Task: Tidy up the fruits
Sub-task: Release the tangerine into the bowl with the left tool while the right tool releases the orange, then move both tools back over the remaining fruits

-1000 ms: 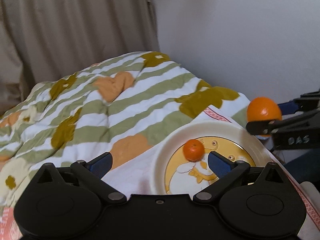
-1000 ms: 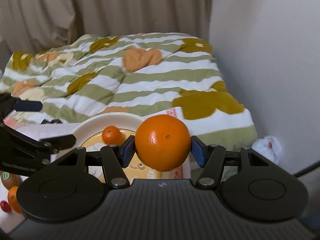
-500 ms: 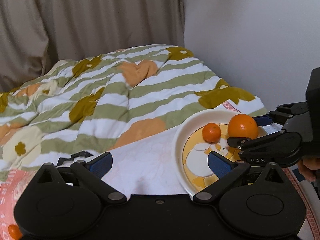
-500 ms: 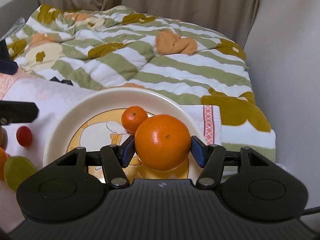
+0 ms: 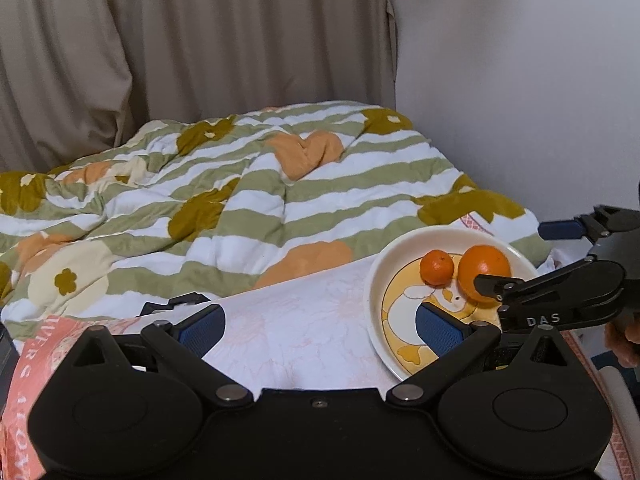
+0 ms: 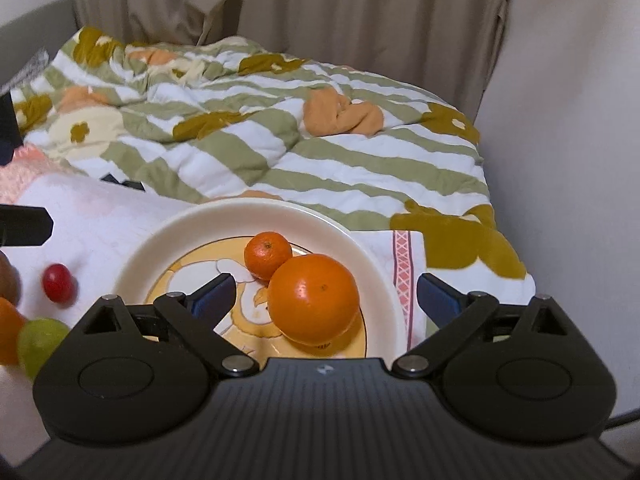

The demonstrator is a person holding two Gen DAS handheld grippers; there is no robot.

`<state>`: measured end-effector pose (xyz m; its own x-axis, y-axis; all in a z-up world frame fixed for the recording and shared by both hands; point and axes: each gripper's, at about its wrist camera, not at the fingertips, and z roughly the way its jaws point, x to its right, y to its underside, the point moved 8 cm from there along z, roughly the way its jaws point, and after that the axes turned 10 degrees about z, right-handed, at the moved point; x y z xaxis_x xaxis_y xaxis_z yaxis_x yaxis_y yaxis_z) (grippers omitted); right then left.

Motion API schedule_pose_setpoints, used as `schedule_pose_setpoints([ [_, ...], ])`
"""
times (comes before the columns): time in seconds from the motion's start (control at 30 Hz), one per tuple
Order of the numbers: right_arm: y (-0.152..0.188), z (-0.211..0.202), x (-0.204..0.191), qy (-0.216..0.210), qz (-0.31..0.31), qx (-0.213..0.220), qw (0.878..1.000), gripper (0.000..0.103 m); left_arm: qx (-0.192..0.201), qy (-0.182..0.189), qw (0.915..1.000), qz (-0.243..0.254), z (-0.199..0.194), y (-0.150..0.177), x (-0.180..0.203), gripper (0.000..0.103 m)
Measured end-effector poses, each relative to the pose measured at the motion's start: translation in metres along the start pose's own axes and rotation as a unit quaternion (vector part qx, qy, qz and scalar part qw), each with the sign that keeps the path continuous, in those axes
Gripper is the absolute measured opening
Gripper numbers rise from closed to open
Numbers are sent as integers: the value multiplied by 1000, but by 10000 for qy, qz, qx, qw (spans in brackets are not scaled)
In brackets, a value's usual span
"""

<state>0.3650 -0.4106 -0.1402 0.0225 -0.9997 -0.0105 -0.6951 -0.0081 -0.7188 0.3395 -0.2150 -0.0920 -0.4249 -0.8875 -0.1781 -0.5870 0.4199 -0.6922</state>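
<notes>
**Orange fruit released onto the plate**

Orange and glossy, the big orange [image 6: 314, 298] now rests on the cream plate [image 6: 140, 248], touching the small mandarin [image 6: 267, 255] just behind it. A second ago the right hand-held gripper [image 6: 324, 294] carried this orange pinched between its blue pads, above and short of the plate. Its jaws are opening now: the pads stand wide on either side, clear of the fruit, which sits between them without being pressed.

The left hand-held gripper [image 5: 318, 328] is wide as well and holds nothing; it hangs over the white cloth [image 5: 288, 320] beside the plate, and its view has swung so that the plate lies off to its right.

For the task, two citrus fruits are now sorted onto the plate. At the left edge of the right wrist view more fruit waits on the cloth: a red grape-like berry [image 6: 59, 283], a green one [image 6: 40, 340], and an orange piece [image 6: 8, 330] cut off by the frame, possibly another mandarin. Judging from this, the placing step is done and one of those loose pieces is the likely next pick.
</notes>
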Motion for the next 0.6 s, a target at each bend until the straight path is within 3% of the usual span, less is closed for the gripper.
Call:
schedule_pose_setpoints([
  [0.23, -4, -53, 4, -113, 415, 162, 9989, 103, 233, -246, 9992, -193, -38, 0, -2, 103],
  [0.6, -1, -132, -12, -317, 372, 377, 9981, 103, 698, -714, 9930, -638, -119, 23, -14, 103],
])
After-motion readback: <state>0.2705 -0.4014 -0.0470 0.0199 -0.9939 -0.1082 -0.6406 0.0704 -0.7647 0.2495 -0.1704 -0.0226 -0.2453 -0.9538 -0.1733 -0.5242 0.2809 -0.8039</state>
